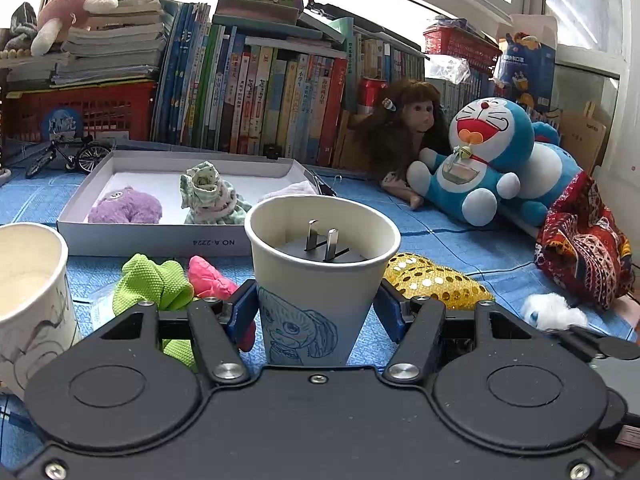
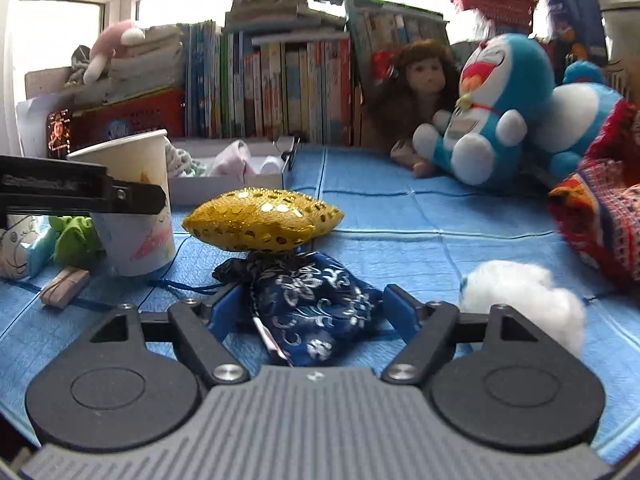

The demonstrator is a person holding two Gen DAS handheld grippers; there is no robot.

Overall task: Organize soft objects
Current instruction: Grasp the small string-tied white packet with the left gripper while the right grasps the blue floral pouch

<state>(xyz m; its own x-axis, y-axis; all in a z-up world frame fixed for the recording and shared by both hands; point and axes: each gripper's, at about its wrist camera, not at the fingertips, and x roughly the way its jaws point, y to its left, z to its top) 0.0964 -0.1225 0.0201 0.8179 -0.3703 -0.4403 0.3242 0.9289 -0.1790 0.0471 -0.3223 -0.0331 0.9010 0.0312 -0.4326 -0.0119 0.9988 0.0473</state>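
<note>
In the left wrist view my left gripper [image 1: 316, 308] is shut on a paper cup [image 1: 320, 264] with a blue drawing; its blue pads press both sides. A black plug [image 1: 320, 246] stands inside the cup. In the right wrist view my right gripper [image 2: 312, 308] is open, and a dark blue brocade pouch [image 2: 308, 304] lies on the blue mat between its fingers. A gold sequin cushion [image 2: 264, 220] rests just beyond the pouch. A white cotton puff [image 2: 520, 292] sits to the right. Green cloth [image 1: 148, 280] and a pink soft piece [image 1: 208, 276] lie left of the cup.
A white shallow box [image 1: 160, 236] holds a purple plush [image 1: 126, 206] and a green patterned bundle [image 1: 208, 196]. A second paper cup [image 1: 32, 288] stands at the left. A blue cat plush [image 1: 488, 152], a doll [image 1: 408, 128] and red patterned cloth [image 1: 580, 248] sit right, before a row of books [image 1: 260, 92].
</note>
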